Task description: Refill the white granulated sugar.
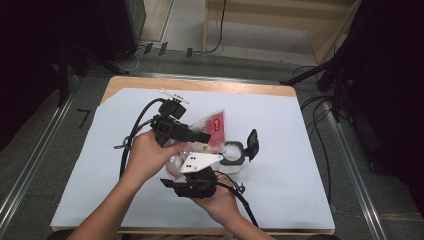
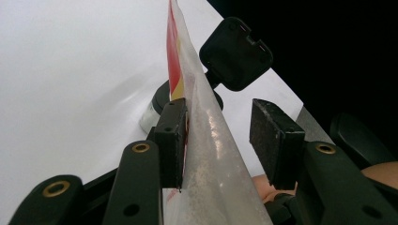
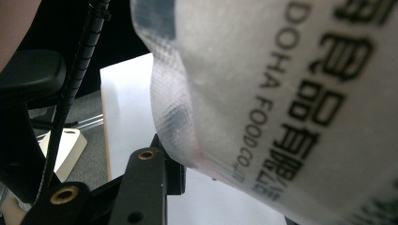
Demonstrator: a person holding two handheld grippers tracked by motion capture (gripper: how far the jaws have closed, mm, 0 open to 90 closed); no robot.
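We see the left hand-held gripper point(image 2: 225, 136) with its jaws apart: one pad touches the clear food pouch point(image 2: 211, 154), the other stands clear. The right hand-held gripper point(image 1: 192, 182) meets the pouch's lower end; we cannot tell whether it grips. The pouch hangs above the counter point(image 1: 300, 165), just left of an open-lidded jar point(image 1: 234, 155).

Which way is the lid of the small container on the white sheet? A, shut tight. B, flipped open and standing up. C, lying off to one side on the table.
B: the container has its black lid hinged open, standing up beside the rim.
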